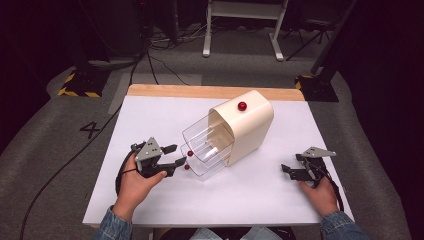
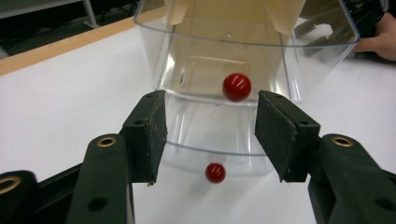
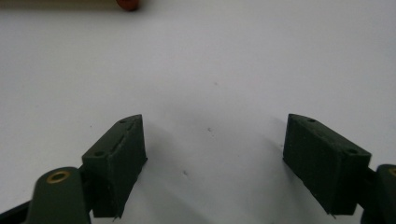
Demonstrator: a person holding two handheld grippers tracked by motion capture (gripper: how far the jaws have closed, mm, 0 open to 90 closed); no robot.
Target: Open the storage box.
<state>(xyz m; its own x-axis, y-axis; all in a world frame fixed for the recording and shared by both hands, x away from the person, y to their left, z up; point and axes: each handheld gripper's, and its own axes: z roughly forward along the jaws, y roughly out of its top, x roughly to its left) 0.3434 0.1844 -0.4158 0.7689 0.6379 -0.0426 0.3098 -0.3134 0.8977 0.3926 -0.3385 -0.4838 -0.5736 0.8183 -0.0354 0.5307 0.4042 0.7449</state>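
The left hand-held gripper (image 1: pixel 175 156) is resting low over the white table (image 1: pixel 150 125), its jaws standing wide apart and holding nothing. Just ahead of its fingertips, two clear drawers (image 2: pixel 243 60) are sticking out of a cream cabinet (image 1: pixel 247 127) that is lying tilted on the table. In the left gripper view, the upper drawer's red knob (image 2: pixel 236 87) is sitting between the two jaw pads, slightly beyond them and nearer the right pad, not touching either. The lower drawer's red knob (image 2: pixel 215 172) is showing below and between the pads, closer to the camera's base. A third red knob (image 1: pixel 242 106) is sitting on the cabinet's upward-facing side, well beyond this hand-held gripper.

The right hand-held gripper (image 1: pixel 286 170) is lying close to the table on the far side of the cabinet from the left one, well apart from it. Its jaws are also spread wide and are gripping nothing, with bare white table between the pads (image 3: pixel 119 158). The person's hands (image 1: pixel 132 185) are wrapping both handles from below.
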